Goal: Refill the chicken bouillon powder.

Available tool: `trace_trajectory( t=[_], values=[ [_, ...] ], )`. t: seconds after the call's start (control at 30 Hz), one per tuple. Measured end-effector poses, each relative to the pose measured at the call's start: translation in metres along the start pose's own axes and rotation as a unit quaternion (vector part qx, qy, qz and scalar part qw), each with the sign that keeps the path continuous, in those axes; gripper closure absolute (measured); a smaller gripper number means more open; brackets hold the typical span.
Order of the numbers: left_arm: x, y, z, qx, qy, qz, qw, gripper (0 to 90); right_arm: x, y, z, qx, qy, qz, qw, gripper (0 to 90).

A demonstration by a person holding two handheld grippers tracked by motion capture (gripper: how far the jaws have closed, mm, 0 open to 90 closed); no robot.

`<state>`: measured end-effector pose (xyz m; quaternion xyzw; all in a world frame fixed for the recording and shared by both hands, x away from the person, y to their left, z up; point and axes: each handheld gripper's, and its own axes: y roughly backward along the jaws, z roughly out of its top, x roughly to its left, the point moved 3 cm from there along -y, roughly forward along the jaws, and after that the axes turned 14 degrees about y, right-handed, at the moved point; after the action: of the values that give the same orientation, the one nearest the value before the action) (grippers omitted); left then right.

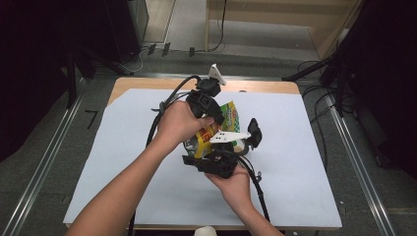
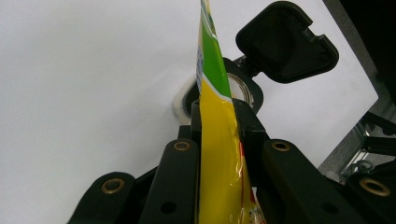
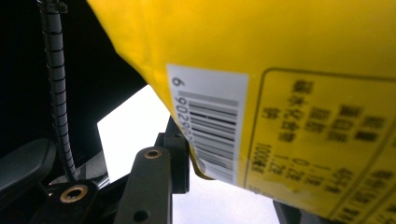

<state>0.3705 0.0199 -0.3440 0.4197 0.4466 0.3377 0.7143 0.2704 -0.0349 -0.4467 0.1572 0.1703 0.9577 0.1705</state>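
A yellow and green snack bag [image 1: 229,114] hangs above the white table sheet [image 1: 123,147], held between both grippers. My left gripper [image 1: 215,119] comes from the upper left, and in the left gripper view its jaws [image 2: 219,109] pinch the bag's thin edge [image 2: 217,154]. My right gripper [image 1: 206,153] is below, with its grey plate [image 1: 229,136] on top. In the right gripper view the bag's barcode side [image 3: 280,56] sits between the right gripper's jaws [image 3: 233,179], and the left pad presses on it. Beyond the bag stands a round black container [image 2: 247,91] with its hinged lid [image 2: 286,43] open.
The container's open lid [image 1: 254,132] rises just right of the bag. Black cables [image 1: 162,105] trail from both grippers across the sheet. Metal rails [image 1: 354,147] run along the table's sides, and dark stands [image 1: 319,66] rise behind it.
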Motion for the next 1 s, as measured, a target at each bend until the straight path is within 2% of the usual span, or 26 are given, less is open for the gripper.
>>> trace_trajectory(
  t=[0.77,1.0],
  values=[
    [-0.0001,-0.0032,0.0006,0.001,-0.003,-0.003,1.0,81.9,-0.0021,0.0008,-0.0024,0.004,0.0,-0.003,1.0,68.2],
    [0.0017,-0.0045,0.0026,0.008,0.011,-0.021,0.9997,81.8,-0.0024,0.0023,-0.0026,0.007,0.001,-0.004,1.0,68.2]
  ],
)
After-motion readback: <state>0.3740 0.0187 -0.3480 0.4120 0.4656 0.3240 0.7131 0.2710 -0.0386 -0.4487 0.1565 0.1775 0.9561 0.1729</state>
